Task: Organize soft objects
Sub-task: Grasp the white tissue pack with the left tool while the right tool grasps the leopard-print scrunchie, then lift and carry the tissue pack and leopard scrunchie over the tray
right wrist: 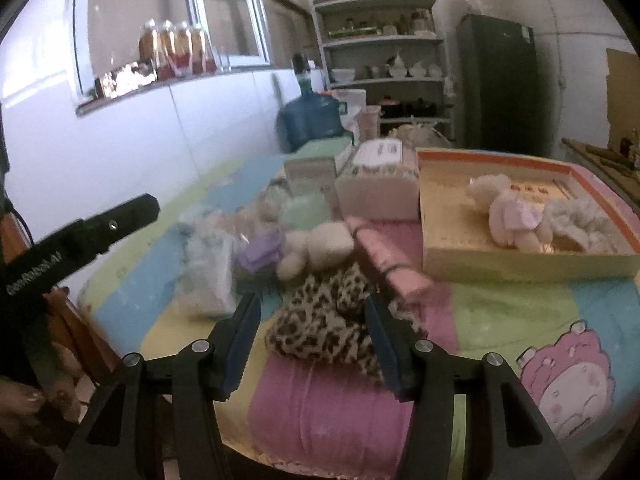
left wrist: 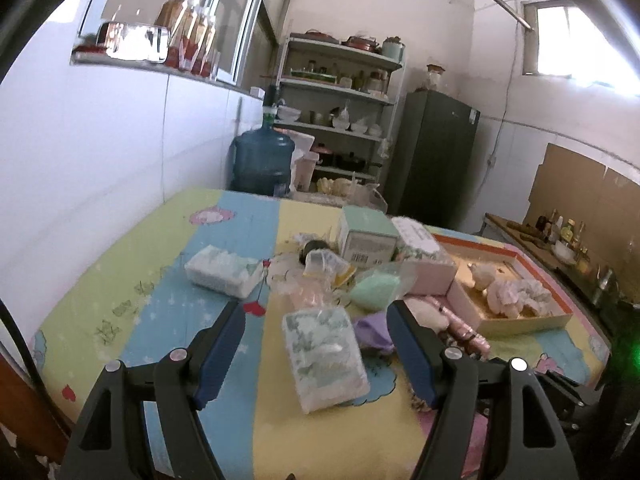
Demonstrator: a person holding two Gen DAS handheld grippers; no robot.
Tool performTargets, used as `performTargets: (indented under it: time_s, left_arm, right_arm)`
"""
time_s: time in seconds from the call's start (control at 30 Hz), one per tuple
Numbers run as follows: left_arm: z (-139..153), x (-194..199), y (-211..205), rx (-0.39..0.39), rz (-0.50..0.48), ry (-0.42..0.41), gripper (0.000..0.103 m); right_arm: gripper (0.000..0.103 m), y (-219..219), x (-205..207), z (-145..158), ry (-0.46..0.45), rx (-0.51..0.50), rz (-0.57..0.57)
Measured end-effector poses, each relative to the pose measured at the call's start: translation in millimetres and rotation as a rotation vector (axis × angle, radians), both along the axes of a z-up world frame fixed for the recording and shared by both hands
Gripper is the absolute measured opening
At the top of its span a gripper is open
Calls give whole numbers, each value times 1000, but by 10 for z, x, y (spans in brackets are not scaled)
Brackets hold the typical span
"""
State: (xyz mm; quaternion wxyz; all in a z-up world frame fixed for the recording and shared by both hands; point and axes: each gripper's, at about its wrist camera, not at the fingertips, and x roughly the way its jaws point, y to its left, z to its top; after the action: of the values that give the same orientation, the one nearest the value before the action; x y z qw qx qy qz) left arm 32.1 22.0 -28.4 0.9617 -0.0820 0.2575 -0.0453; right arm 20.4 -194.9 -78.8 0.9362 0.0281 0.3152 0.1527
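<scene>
The left gripper (left wrist: 316,320) points forward and downward, jaws spread wide. The right gripper (right wrist: 312,312) tilts down too, jaws parted. A hand (right wrist: 28,404) grips the left tool's handle.

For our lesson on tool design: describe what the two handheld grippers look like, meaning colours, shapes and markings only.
Both the left gripper and the right gripper have black angular frames with triangular cut-outs and round silver pins at the joints. Their fingers carry dark blue ribbed pads. Seen from the right wrist, the left gripper's black side bears white lettering.
</scene>
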Motion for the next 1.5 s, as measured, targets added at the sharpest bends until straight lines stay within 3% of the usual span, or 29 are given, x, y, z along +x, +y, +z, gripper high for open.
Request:
performTargets:
  time_s: [0.2,0.57,0.63,0.7,0.8,1.03,1.1,1.17,1.5]
  left_arm:
    - [-202,54,36,-12,-7,43,73]
    - [-506,221,-76,-24,-44,123,73]
    - [-550,248,-130,-14,-48,133,73]
    - [-574,270,-168,-3,-48,140,73]
    - [-621,303,-213,13,-41,154,73]
    - [-698,366,-190,8,-3,186,73]
    - [-697,355,-167,-12,2,188,70]
    - [-697,343,-135,-31,2,184,57]
    - [-598,234,-49,-24,33,153,49]
  right_arm:
    - [63,16,72,-122,31,-23,-32]
    - [63,23,167,-277,60,-49,-57]
    - [60,23,161,-283,57,-56,-59]
    - [46,13,148,-292,54,-69,-69]
    - [35,-28,134,-295,58,-56,-68]
    - [31,-71,119,-296,61,-38,-63]
    - [30,-70,115,-297,60,-37,-63]
    - [30,-69,106,-295,60,-34,-63]
    - [23,-53,40,-233,47,-20,-48]
